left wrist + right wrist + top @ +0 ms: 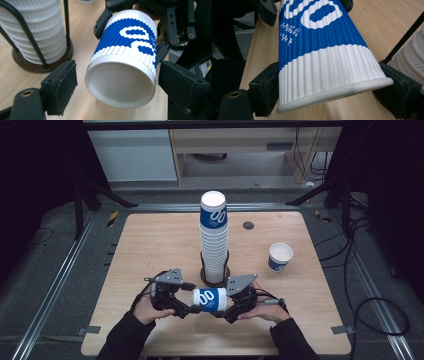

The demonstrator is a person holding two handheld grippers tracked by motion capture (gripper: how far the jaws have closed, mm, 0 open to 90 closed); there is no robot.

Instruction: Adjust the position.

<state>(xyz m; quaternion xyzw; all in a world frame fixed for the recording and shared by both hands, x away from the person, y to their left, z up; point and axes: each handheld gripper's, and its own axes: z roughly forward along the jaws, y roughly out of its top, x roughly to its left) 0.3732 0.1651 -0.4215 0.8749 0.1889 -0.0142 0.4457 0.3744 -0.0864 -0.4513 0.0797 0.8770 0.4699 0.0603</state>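
A blue-and-white ribbed paper cup [210, 300] lies sideways just above the wooden table [150, 250], between my two grippers at the near edge. My right gripper [225, 312] is shut on the cup [324, 50] near its rim, a pad pressing each side and flattening the rim a little. My left gripper [192, 309] stands open around the cup's base [120, 85], which faces its camera. Its left pad [60, 87] is clear of the cup and the other pad sits at the cup's edge.
A tall stack of the same cups [214, 240] rises from a round black-wire holder [215, 277] just behind the grippers. A single upright cup [280, 256] stands at the right. A small dark disc [248, 225] lies near the far edge.
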